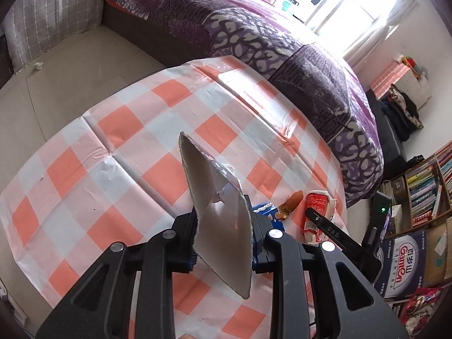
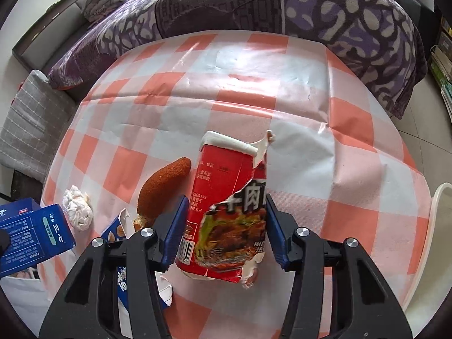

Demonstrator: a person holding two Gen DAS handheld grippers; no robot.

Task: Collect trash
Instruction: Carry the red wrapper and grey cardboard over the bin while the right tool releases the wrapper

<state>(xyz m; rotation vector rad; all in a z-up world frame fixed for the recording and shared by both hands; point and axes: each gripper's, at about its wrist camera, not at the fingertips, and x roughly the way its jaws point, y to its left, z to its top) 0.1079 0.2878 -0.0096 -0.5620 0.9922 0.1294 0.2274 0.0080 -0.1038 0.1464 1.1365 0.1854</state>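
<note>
Nearest us, our right gripper (image 2: 226, 231) has its jaws straddling the torn red paper noodle cup (image 2: 228, 212), its long axis running away between them, pads seemingly just touching, while our left gripper (image 1: 223, 240) has its jaws clamped on a grey cardboard piece (image 1: 217, 214).

Orange-white checked tablecloth (image 2: 353, 118), red cup (image 2: 226, 186), purple bedspread (image 2: 353, 22)

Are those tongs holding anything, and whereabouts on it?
Left tongs pinch a torn cardboard piece at its lower edge. Right tongs straddle the red noodle cup's sides.

Both wrist cameras look steeply down, close over the checked tablecloth (image 1: 118, 130), sharing it.
</note>
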